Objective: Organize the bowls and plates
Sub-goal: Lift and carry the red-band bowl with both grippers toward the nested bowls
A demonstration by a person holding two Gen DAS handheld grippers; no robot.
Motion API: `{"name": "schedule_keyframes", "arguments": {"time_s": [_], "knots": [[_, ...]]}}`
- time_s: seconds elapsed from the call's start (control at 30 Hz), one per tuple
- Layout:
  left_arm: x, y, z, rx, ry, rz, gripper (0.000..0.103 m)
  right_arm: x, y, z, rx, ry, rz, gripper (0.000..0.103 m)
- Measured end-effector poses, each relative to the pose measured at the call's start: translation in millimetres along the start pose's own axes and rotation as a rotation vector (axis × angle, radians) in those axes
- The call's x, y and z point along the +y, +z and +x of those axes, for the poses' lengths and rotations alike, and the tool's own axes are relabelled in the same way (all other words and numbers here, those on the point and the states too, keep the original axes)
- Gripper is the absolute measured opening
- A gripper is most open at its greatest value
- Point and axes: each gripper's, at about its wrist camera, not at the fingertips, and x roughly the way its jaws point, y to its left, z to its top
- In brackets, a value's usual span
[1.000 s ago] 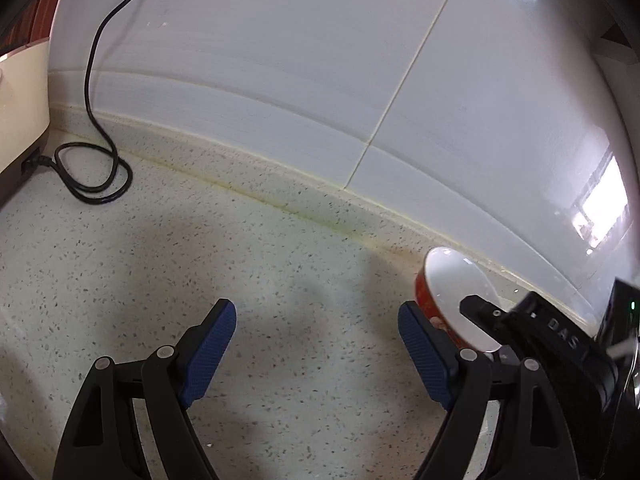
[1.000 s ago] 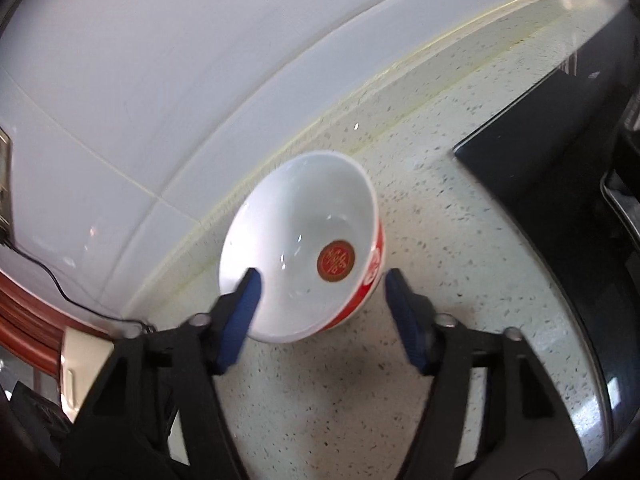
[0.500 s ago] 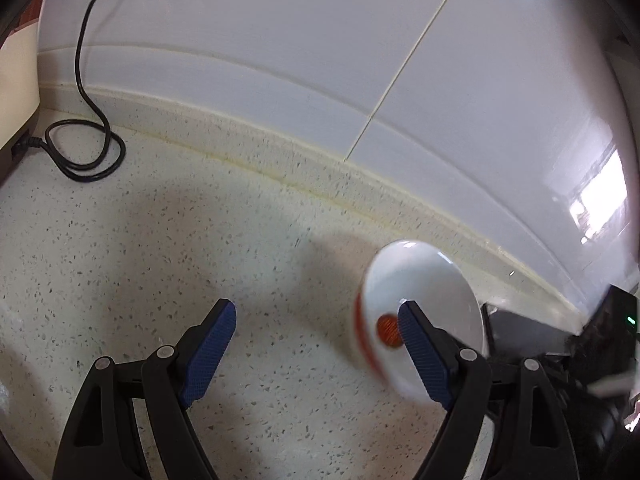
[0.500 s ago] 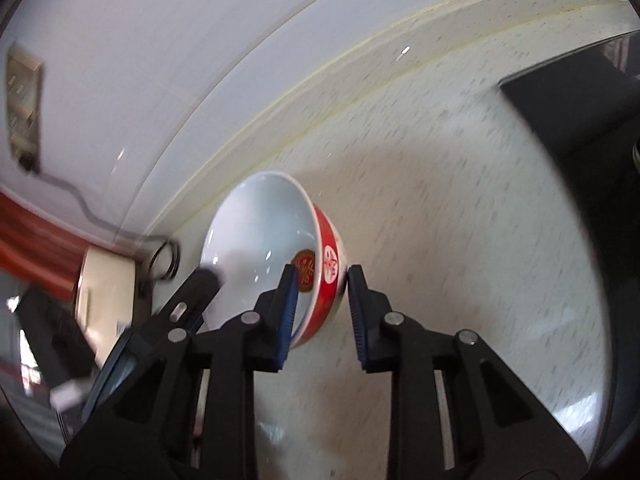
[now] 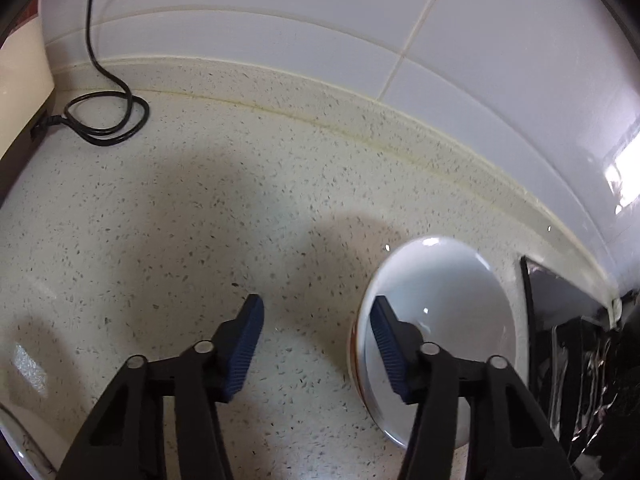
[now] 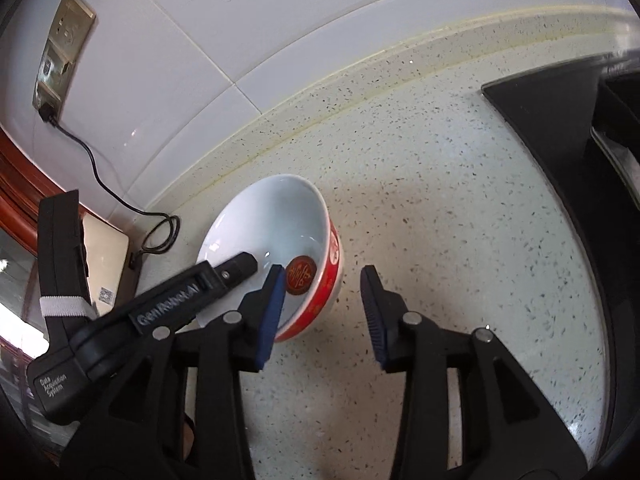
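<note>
Left wrist view
Progress: one bowl (image 5: pixel 448 304) set on the speckled counter (image 5: pixel 200 220), just beside the black cooktop (image 5: pixel 560 304); no plates or other bowls in sight, so most sorting judged still ahead.
Left gripper (image 5: pixel 316 344): jaws closing, about half apart; right finger inside the bowl's rim, left finger over bare counter; wall of the bowl between them, pads not yet pressing on it.

Right wrist view
Bowl (image 6: pixel 280 240): white inside with a red emblem, red outside, resting near the backsplash, well clear of the coiled cable (image 6: pixel 160 236).
Right gripper (image 6: pixel 322 304): jaws opening, bowl let go; nearest rim lying between the fingers, neither pad pressing.
Left gripper (image 6: pixel 240 268): tip reaching into the bowl.
</note>
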Motion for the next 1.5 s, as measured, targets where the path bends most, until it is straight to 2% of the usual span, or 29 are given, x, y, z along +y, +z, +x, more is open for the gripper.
{"name": "schedule_keyframes", "arguments": {"time_s": [0.1, 0.17, 0.23, 0.3, 0.53, 0.8, 1.17, 1.5], "knots": [[-4.0, -4.3, 2.9, 0.001, -0.013, 0.009, 0.04, -1.0, 0.9, 0.8, 0.009, 0.003, 0.0, 0.042], [-6.3, -7.1, 2.0, -0.008, -0.026, 0.01, 0.033, -3.9, 0.4, 2.7, 0.027, 0.047, 0.02, 0.034], [-12.7, -13.1, 4.8, -0.024, -0.035, 0.021, 0.019, -2.3, -0.8, 1.8, 0.032, 0.038, 0.011, 0.028], [-17.4, -19.3, -1.5, -0.05, -0.035, 0.032, 0.01, -0.8, -2.3, 2.0, 0.037, 0.031, 0.005, 0.027], [-13.0, -30.6, -18.5, -0.099, -0.041, 0.022, 0.01, 10.7, -3.3, -12.6, 0.011, 0.068, -0.016, 0.027], [2.7, -43.9, -64.8, -0.201, -0.035, -0.007, 0.01, 40.0, -12.4, -31.1, -0.008, 0.146, -0.078, 0.027], [30.5, -61.8, -124.1, -0.311, 0.048, -0.062, 0.01, 85.8, -35.3, -42.3, 0.012, 0.274, -0.188, 0.027], [59.4, -76.2, -152.9, -0.351, 0.121, -0.078, 0.011, 112.1, -56.0, -44.1, 0.039, 0.37, -0.249, 0.027]]}}
